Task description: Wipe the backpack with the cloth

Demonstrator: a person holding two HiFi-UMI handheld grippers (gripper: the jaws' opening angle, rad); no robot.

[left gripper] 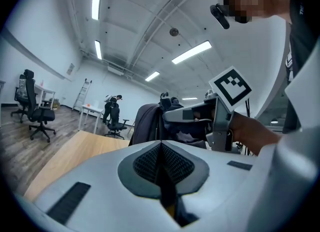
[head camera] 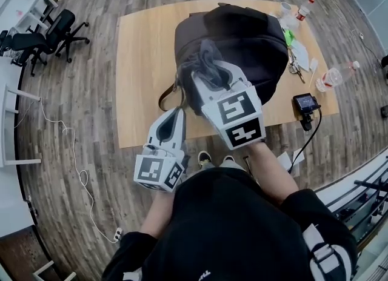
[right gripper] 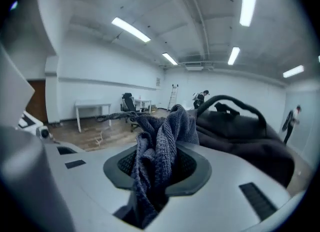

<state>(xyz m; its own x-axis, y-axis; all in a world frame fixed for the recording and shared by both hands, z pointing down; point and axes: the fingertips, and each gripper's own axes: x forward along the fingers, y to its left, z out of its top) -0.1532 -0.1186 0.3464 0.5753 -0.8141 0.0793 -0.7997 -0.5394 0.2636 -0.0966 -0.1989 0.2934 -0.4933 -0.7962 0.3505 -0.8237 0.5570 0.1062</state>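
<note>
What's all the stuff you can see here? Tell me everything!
table: one, light wood, middle of the floor
backpack: one, dark, on the table
cloth: one, grey-blue, pinched in the right tongs
bottles: two, clear, table's right side
small device: one, black, table's near right corner
office chairs: two, black, far left
cable: one, white, floor at left
left tongs: white, shut, empty
right tongs: white, shut on the cloth
</note>
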